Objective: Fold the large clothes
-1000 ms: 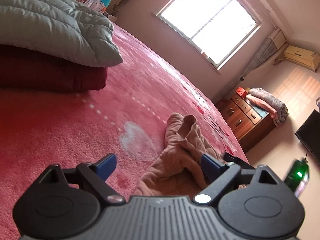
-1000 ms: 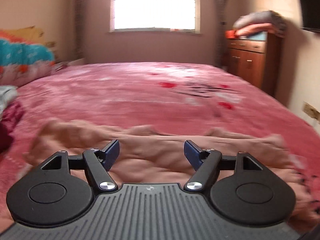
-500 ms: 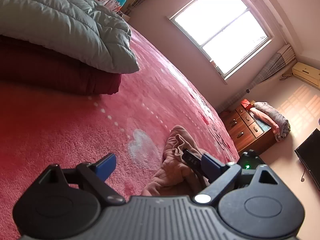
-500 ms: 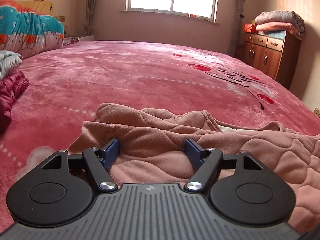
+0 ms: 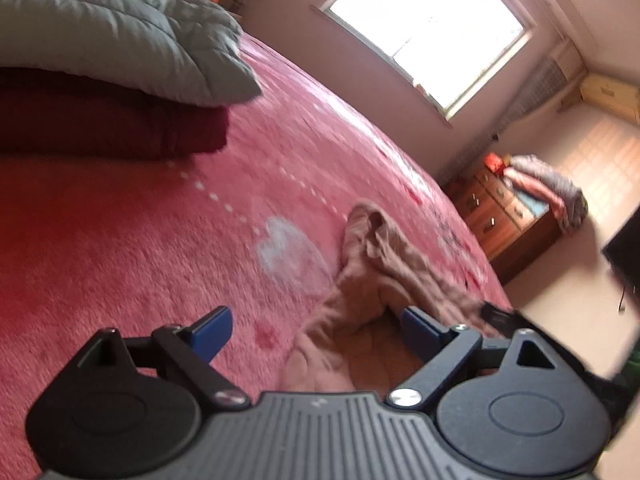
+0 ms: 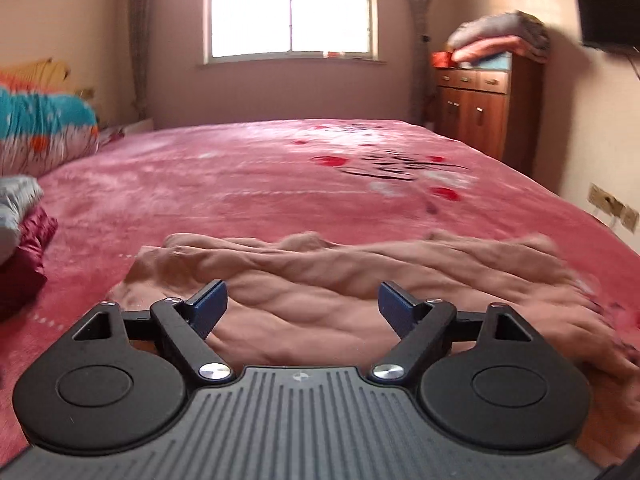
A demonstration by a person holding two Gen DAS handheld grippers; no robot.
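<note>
Two grippers are over the bed, and both have their blue fingers spread wide with nothing between them. In the right wrist view the right gripper (image 6: 300,306) hangs just above the near part of the pink garment (image 6: 320,280), which lies crumpled across the pink bedspread (image 6: 260,184), stretched from left to right in long wrinkles. The cloth shows between the two fingers and past them, but whether the fingertips touch it cannot be told. In the left wrist view the left gripper (image 5: 316,326) is at the left end of the same garment; a twisted part of the cloth rises just beside its right finger (image 5: 420,326), while its left finger (image 5: 212,328) is over bare bedspread.

The garment looks like soft, quilted fleece: probably light, limp, not slippery, and not fragile. It will likely sag and bunch when it is lifted, so it seems best to take hold at an edge or corner, one gripper at each end, pinching only one layer.

Further away, a grey quilt (image 5: 120,32) rests on a dark red blanket (image 5: 100,120), and a wooden dresser (image 6: 488,108) stands by the far wall
</note>
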